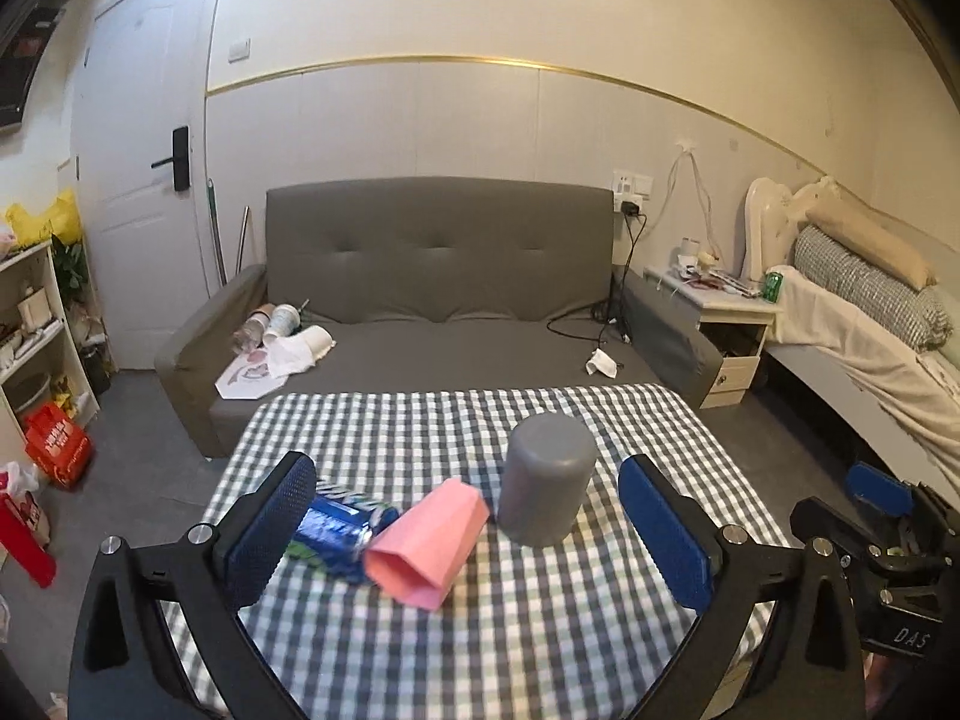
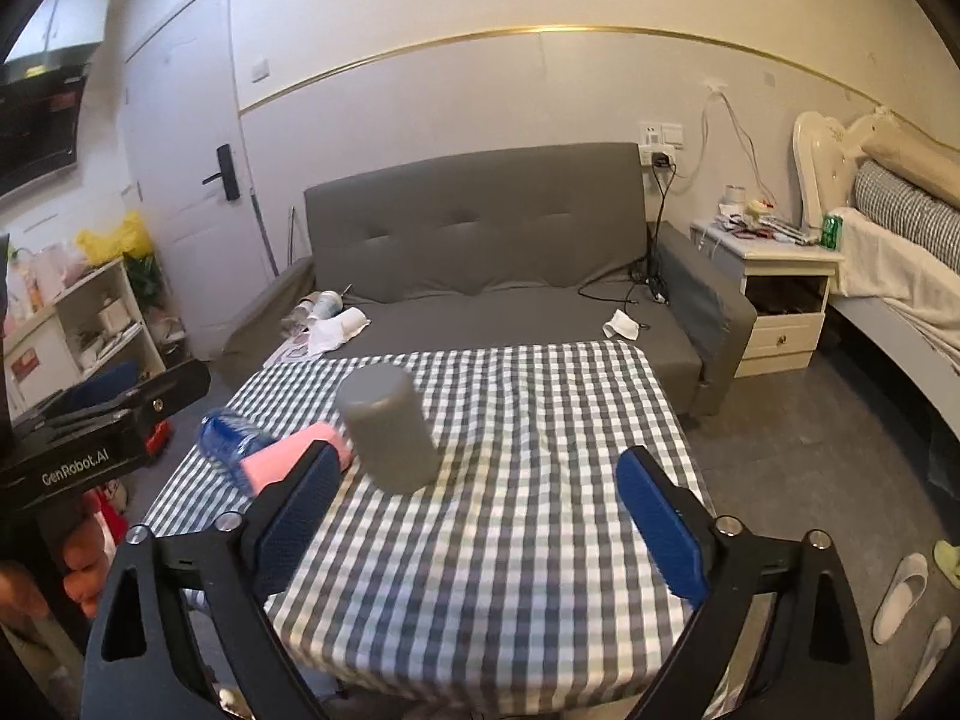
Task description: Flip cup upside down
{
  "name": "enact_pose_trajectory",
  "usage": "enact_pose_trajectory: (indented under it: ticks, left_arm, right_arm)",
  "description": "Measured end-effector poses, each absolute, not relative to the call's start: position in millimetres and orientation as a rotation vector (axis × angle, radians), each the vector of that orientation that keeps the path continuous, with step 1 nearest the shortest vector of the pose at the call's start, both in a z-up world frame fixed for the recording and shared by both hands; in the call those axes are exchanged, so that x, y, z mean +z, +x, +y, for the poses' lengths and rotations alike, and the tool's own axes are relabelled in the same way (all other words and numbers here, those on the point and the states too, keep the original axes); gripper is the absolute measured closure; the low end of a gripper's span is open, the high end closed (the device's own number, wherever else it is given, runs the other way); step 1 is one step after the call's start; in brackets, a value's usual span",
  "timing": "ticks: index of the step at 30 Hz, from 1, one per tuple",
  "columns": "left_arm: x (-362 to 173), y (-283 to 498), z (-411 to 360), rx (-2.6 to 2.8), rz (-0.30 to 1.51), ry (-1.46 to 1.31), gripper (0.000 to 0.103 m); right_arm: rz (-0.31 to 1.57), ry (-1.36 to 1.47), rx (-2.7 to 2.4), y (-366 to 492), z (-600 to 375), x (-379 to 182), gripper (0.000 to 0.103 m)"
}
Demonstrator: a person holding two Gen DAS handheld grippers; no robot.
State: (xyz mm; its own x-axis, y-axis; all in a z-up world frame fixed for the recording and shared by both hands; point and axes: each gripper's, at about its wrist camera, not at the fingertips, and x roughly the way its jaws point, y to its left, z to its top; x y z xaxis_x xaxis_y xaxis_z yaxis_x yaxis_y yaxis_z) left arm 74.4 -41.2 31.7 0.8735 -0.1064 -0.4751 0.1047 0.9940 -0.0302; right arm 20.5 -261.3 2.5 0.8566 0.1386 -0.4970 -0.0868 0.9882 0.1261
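Note:
A grey cup [image 1: 547,479] stands upside down, closed end up, on the checked tablecloth [image 1: 480,630]; it also shows in the right wrist view [image 2: 389,426]. My left gripper [image 1: 474,534] is open and empty, its blue pads on either side of the cup and the items near it, a little short of them. My right gripper [image 2: 480,522] is open and empty, with the cup ahead and left of its middle. The right gripper also shows at the right edge of the left wrist view [image 1: 882,516].
A pink folded piece [image 1: 429,543] and a blue bottle [image 1: 339,525] lie on the table left of the cup. A grey sofa [image 1: 438,276] stands behind the table, a white nightstand [image 1: 717,330] and a bed [image 1: 870,324] at the right, shelves [image 1: 30,324] at the left.

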Motion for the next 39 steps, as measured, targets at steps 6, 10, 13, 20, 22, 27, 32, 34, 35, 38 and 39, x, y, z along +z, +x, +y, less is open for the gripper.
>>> enact_pose_trajectory:
  ticks: [6,10,13,20,22,27,32,34,35,38,39]
  left_arm:
    - [22.8,48.3,-18.4,-0.091,0.487,-0.044,0.000]
    - [14.3,40.7,-9.9,-0.072,0.488,-0.033,0.000]
    - [4.8,34.1,-5.2,-0.061,0.491,-0.033,0.000]
    - [0.6,29.2,-6.2,-0.052,0.486,0.009,0.000]
    - [-0.8,28.9,-4.5,-0.051,0.493,-0.001,0.000]
    - [-2.1,30.2,-4.8,-0.046,0.500,0.011,0.000]
    - [-4.0,30.1,-2.4,-0.039,0.503,0.005,0.000]
    - [-3.5,31.0,-0.4,-0.038,0.508,-0.005,0.000]
    - [-3.5,31.0,0.2,-0.037,0.508,-0.008,0.000]
    - [-3.4,31.0,0.5,-0.038,0.508,-0.006,0.000]
    - [-3.4,31.0,0.3,-0.037,0.508,-0.004,0.000]
  right_arm:
    - [0.531,0.062,0.118,-0.9,-237.7,-2.6,0.000]
    - [0.530,0.030,0.103,-8.4,-226.3,-8.6,0.000]
    - [0.530,0.008,0.092,-9.8,-222.5,-13.6,0.000]
    - [0.533,0.015,0.080,-9.0,-226.8,-17.8,0.000]
    - [0.531,0.013,0.081,-8.6,-227.3,-17.2,0.000]
    - [0.533,0.000,0.082,-7.9,-225.0,-17.4,0.000]
    - [0.530,0.003,0.088,-7.2,-223.3,-17.0,0.000]
    - [0.534,0.001,0.090,-6.6,-222.9,-18.0,0.000]
    - [0.535,0.001,0.090,-6.4,-223.1,-18.3,0.000]
    - [0.533,0.006,0.087,-6.5,-223.6,-18.2,0.000]
    - [0.531,0.007,0.086,-6.4,-223.9,-17.8,0.000]
